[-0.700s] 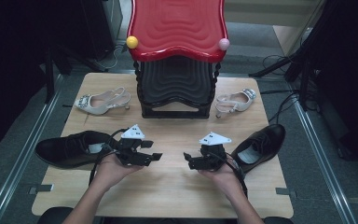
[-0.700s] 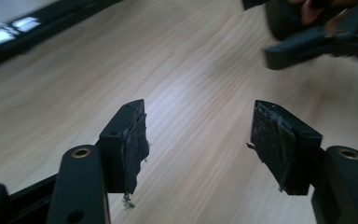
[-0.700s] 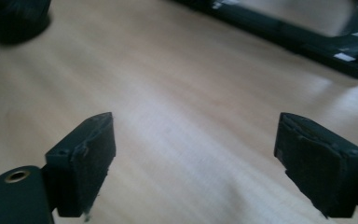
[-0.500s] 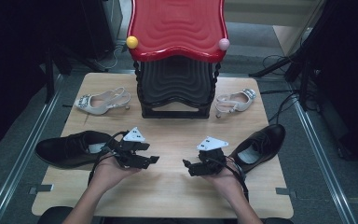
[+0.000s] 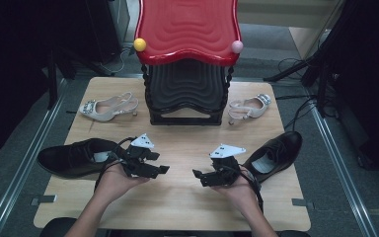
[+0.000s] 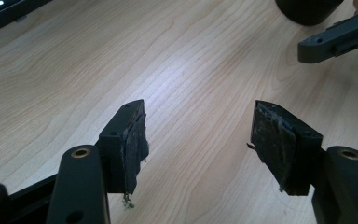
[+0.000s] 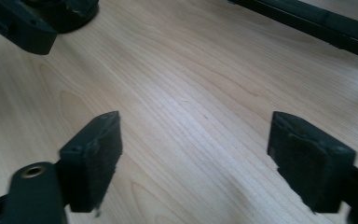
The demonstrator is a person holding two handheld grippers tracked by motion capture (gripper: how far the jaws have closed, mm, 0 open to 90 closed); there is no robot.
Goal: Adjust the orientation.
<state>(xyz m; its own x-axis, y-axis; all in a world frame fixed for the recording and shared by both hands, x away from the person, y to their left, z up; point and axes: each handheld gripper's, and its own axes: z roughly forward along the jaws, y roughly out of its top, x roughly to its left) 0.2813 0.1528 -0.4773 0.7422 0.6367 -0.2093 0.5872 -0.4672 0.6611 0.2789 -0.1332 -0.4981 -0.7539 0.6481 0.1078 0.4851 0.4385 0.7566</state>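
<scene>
Two black shoes (image 5: 74,158) (image 5: 275,153), two heeled sandals (image 5: 107,107) (image 5: 249,106); left gripper (image 5: 164,169) and right gripper (image 5: 197,174) wide, empty.

**Two black shoes flanked the hands**

The left black shoe (image 5: 74,157) lay on its sole at the table's left edge, lengthwise across it, its opening upward with a pale insole showing. The right black shoe (image 5: 275,153) sat near the right edge, angled with its toe toward the far corner, a light label apparently inside. Both looked glossy, probably leather.
</scene>
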